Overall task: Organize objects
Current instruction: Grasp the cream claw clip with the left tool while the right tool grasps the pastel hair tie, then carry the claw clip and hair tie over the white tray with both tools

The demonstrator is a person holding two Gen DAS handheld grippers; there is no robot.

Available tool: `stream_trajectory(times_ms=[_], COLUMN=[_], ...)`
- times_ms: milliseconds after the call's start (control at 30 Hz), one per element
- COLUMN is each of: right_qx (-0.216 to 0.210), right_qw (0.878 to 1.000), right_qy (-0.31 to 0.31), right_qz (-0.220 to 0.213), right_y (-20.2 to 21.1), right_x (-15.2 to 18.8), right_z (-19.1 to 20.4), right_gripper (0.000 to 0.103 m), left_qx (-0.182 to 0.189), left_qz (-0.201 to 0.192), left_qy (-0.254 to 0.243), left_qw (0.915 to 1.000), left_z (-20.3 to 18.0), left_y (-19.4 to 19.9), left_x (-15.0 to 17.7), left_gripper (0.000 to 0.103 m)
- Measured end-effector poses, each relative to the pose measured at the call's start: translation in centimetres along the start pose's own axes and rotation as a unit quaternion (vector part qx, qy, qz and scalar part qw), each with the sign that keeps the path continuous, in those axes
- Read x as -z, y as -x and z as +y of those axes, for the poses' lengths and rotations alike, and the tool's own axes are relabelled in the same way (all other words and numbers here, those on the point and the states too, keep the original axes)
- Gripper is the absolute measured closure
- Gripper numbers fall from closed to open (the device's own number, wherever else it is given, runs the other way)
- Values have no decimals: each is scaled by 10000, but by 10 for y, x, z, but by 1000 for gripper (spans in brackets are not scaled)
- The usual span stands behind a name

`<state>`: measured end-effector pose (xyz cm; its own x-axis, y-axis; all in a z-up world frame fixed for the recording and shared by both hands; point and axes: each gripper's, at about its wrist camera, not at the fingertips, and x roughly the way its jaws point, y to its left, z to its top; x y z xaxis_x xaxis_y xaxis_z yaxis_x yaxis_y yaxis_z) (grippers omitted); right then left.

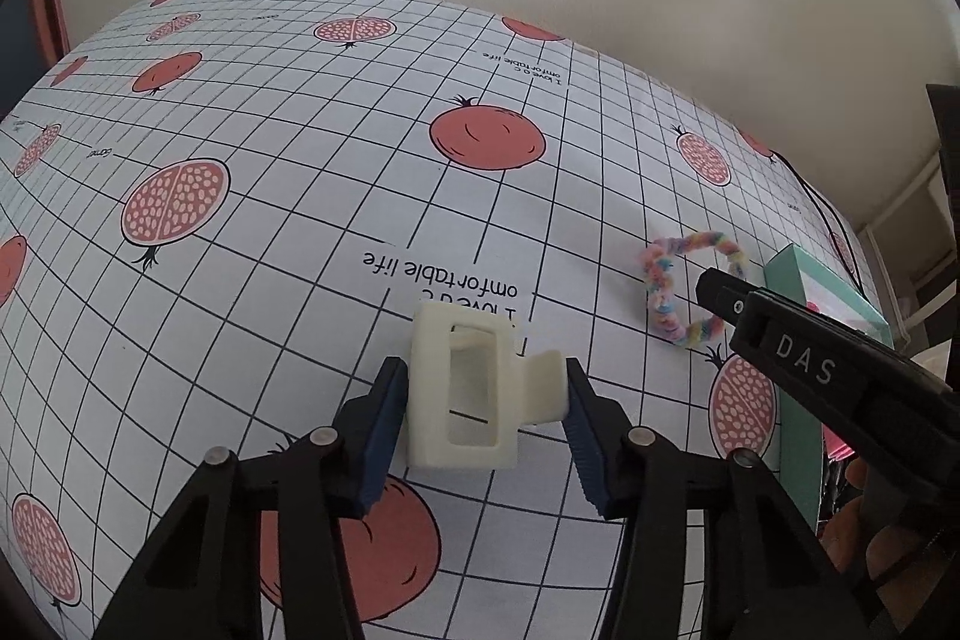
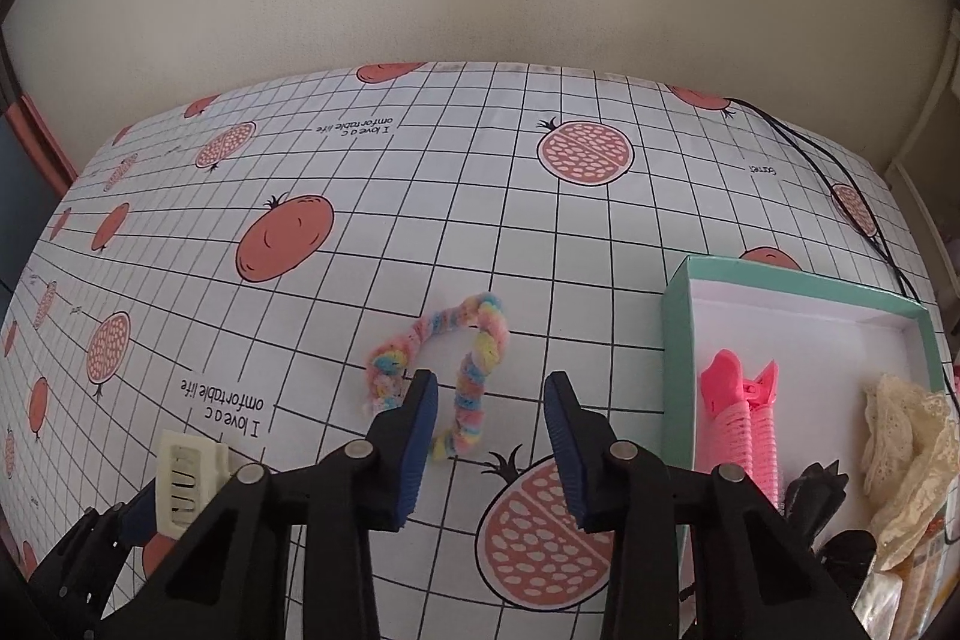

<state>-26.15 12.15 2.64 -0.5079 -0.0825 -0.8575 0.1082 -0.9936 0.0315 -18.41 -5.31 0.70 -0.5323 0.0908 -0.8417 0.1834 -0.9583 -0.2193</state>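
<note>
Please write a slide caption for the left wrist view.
Left claw grips cream hair clip; rainbow scrunchie lies beside.

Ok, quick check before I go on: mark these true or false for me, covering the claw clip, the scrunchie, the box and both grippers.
1. The left gripper is closed on the cream claw clip. True.
2. The rainbow scrunchie lies inside the teal box. False: it lies on the tablecloth, left of the box.
3. The right gripper is open and holds nothing. True.
4. The box is empty. False: a pink hair clip and a cream lace item lie in it.
</note>
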Motion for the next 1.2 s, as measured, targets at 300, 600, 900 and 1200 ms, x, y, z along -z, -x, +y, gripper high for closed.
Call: stream_trajectory(times_ms=[300,600,900,1200], right_qx=[63,39,-59,-122], right_qw=[10000,10000,9999,9998], right_qy=[-15,30,48,-51], right_qz=[26,-33,-81,-138], right_y=[0,9,25,50], right_x=[0,3,23,42], right_z=[-1,-5,-10,-22], right_gripper=[94,94,94,94], left_qx=[15,13,118,247], left_qz=[-35,-70,-207,-202], left_qy=[22,120,219,321], left_qw=[10000,9999,9995,9990], left_z=[1,3,1,-7], left_y=[1,2,9,17], left_x=[1,0,-3,0], left_gripper=[51,51,51,51])
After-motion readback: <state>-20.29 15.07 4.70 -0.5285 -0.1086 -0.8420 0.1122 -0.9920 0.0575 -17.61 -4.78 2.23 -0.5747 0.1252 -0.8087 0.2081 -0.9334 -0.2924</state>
